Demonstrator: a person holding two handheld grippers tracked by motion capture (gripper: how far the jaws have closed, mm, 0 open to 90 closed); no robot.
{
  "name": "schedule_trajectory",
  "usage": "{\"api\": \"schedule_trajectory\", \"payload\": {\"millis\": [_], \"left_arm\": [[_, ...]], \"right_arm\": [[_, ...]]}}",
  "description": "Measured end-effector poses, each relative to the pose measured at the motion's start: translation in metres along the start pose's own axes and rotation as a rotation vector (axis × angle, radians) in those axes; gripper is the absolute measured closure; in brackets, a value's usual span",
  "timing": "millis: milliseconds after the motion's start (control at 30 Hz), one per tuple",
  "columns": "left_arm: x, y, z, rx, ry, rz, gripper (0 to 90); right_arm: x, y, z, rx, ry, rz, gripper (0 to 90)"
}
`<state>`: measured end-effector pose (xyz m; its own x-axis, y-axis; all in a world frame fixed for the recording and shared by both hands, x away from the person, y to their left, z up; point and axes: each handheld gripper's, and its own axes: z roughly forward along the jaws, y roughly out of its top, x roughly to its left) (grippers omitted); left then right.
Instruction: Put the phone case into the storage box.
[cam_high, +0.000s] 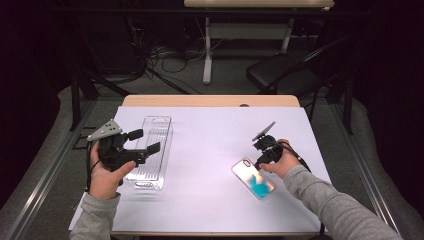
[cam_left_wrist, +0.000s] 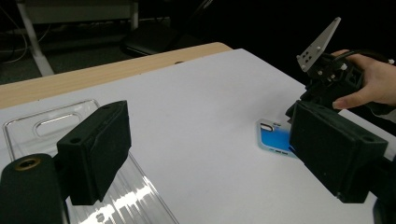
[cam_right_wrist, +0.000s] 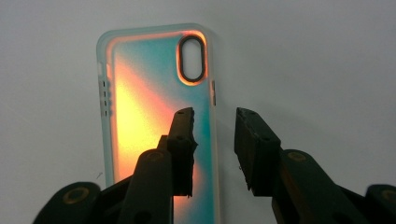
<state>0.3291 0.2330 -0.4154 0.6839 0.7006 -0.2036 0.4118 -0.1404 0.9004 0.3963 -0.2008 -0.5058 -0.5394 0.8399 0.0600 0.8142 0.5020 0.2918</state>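
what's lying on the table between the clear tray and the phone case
Nothing: in the high view, only bare white table cover lies between the clear tray and the phone case.

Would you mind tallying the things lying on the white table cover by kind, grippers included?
Iridescent phone case: 1
Clear plastic tray: 1
Hand-held grippers: 2, left gripper and right gripper
Total: 4

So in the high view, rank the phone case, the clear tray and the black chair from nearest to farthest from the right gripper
1. Phone case: right under the right gripper.
2. Clear tray: across the white sheet, by the left gripper.
3. Black chair: on the floor beyond the table.
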Motion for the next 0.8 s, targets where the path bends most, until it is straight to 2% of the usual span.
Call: {"api": "schedule_trajectory", "payload": {"millis": [100, 167, 200, 233, 267, 300, 367, 467, 500, 533, 600, 733, 767, 800], "left_arm": [[0.0, 0.0, 0.0, 0.0, 0.001, -0.001, 13.2], [0.0, 0.0, 0.0, 0.0, 0.001, -0.001, 13.2], [0.0, 0.0, 0.0, 0.0, 0.001, -0.002, 13.2], [0.0, 0.0, 0.001, 0.001, 0.0, -0.003, 13.2], [0.0, 0.0, 0.001, 0.002, 0.0, -0.001, 13.2], [0.0, -0.001, 0.001, 0.001, 0.0, -0.002, 13.2], [0.0, -0.001, 0.001, 0.001, 0.0, -0.005, 13.3], [0.0, -0.001, 0.002, 0.003, 0.0, -0.005, 13.3], [0.0, -0.001, 0.002, 0.004, 0.0, -0.004, 13.3], [0.0, -0.001, 0.002, 0.005, 0.001, -0.003, 13.4], [0.0, -0.001, 0.002, 0.006, -0.001, -0.003, 13.4], [0.0, -0.001, 0.002, 0.006, -0.002, -0.002, 13.4], [0.0, -0.001, 0.002, 0.006, -0.002, -0.002, 13.4], [0.0, -0.001, 0.002, 0.006, -0.001, -0.004, 13.4]], "right_arm": [[0.002, 0.0, 0.002, 0.012, -0.001, 0.006, 69.7], [0.003, 0.002, 0.002, 0.046, -0.008, 0.008, 70.5], [0.003, 0.0, 0.007, -0.031, 0.01, 0.004, 71.1], [0.003, 0.004, -0.001, 0.099, -0.024, -0.017, 71.5], [0.004, -0.001, 0.01, -0.057, 0.015, 0.013, 71.9], [0.004, 0.002, 0.006, 0.021, -0.006, 0.001, 72.5], [0.004, 0.002, 0.007, 0.026, -0.008, -0.003, 73.1], [0.004, 0.003, 0.006, 0.064, -0.017, -0.012, 74.0], [0.005, 0.001, 0.011, -0.009, 0.003, 0.006, 74.3], [0.006, 0.002, 0.009, 0.043, -0.01, 0.016, 74.7], [0.004, 0.002, 0.01, 0.041, -0.01, -0.004, 75.4], [0.004, 0.004, 0.01, 0.079, -0.021, -0.013, 76.5], [0.005, 0.001, 0.016, 0.002, 0.0, 0.007, 76.7], [0.006, 0.002, 0.012, 0.063, -0.014, 0.015, 77.1]]}}
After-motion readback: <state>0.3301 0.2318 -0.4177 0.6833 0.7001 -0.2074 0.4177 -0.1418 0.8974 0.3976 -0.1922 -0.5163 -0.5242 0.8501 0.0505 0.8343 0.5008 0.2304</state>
